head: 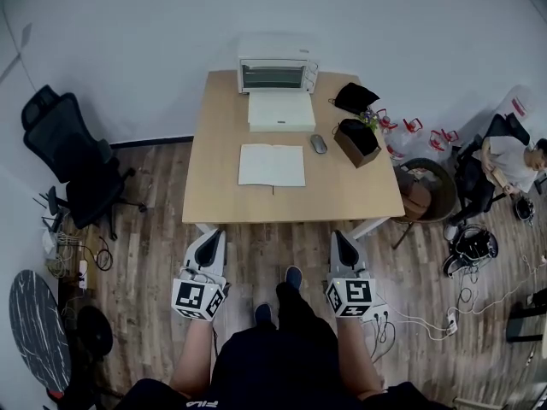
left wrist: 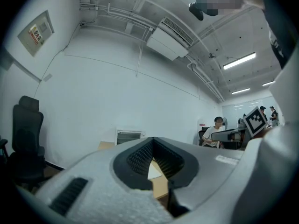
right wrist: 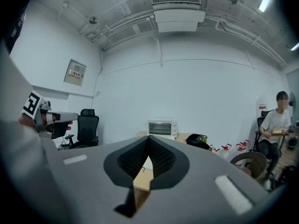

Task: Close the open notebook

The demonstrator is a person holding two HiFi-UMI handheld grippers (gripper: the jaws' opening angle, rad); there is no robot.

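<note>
The open notebook (head: 272, 165) lies flat with white pages up in the middle of the wooden table (head: 214, 186). Both grippers hang over the floor in front of the table's near edge, well short of the notebook. My left gripper (head: 212, 237) points at the table's front left, its jaws shut with nothing between them. My right gripper (head: 343, 239) points at the front right, also shut and empty. In the left gripper view a sliver of the white notebook (left wrist: 154, 171) shows below the left gripper's (left wrist: 152, 141) closed jaws. The right gripper view shows the notebook (right wrist: 147, 164) under the right gripper's (right wrist: 149, 139) closed jaws.
On the table's far side stand a white toaster oven (head: 277, 73), a flat white box (head: 281, 111), a mouse (head: 319, 143), a brown box holding something black (head: 357, 140) and a black bag (head: 355, 97). A black office chair (head: 73, 156) stands left; a seated person (head: 506, 165) and a round bin (head: 426, 188) are right.
</note>
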